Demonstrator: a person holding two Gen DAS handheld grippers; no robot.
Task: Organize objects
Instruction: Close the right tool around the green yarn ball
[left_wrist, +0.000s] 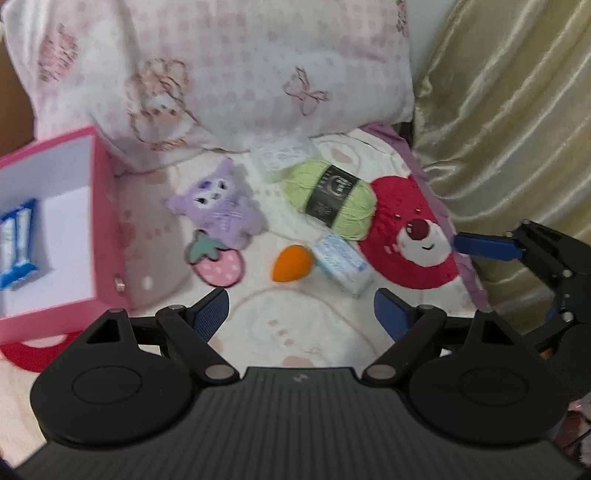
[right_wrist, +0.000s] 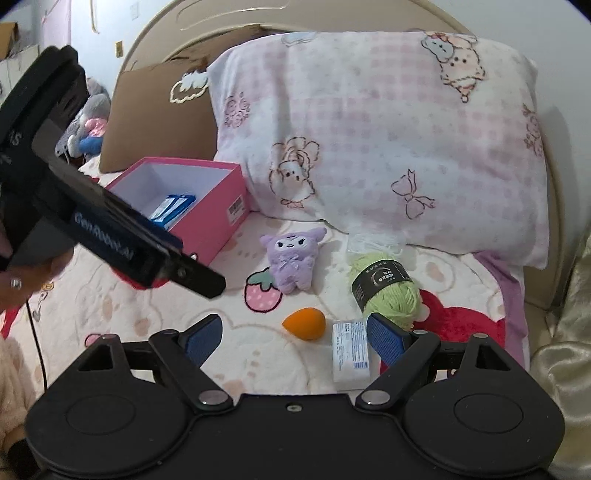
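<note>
Loose items on the bed beside the pink box (right_wrist: 207, 206): purple plush toy (right_wrist: 291, 258), green yarn ball (right_wrist: 388, 295), orange sponge (right_wrist: 304, 324), white packet (right_wrist: 350, 350), all likely light and soft, best pinched mid-body; left tongs (left_wrist: 301, 314) and right tongs (right_wrist: 295, 338) wide, empty.

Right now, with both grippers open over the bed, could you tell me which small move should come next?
Probably lower the right gripper onto the orange sponge: it lies loose just ahead of its open fingers, and the pink box has room.
</note>
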